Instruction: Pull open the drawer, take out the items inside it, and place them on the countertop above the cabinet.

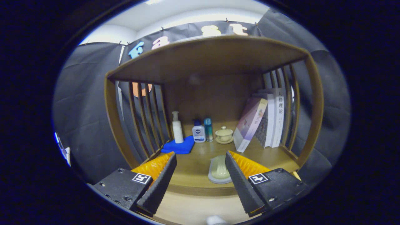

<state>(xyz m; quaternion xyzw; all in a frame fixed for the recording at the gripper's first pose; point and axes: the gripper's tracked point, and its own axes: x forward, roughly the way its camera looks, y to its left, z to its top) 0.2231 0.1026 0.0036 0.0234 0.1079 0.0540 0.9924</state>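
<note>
At the bottom of the frame, the tool (200,168) is spread wide open, gripping nothing. Between its fingers, nearer the right one, a pale soap dish (219,170) lies flat on the table (193,168). Beyond, toward the centre, a white pump bottle (177,128) stands on a blue cloth (180,146), then a small lotion bottle (198,132), a teal bottle (208,129) and a lidded teacup (224,134). Centre right, books (265,122) lean against the slatted side.
</note>
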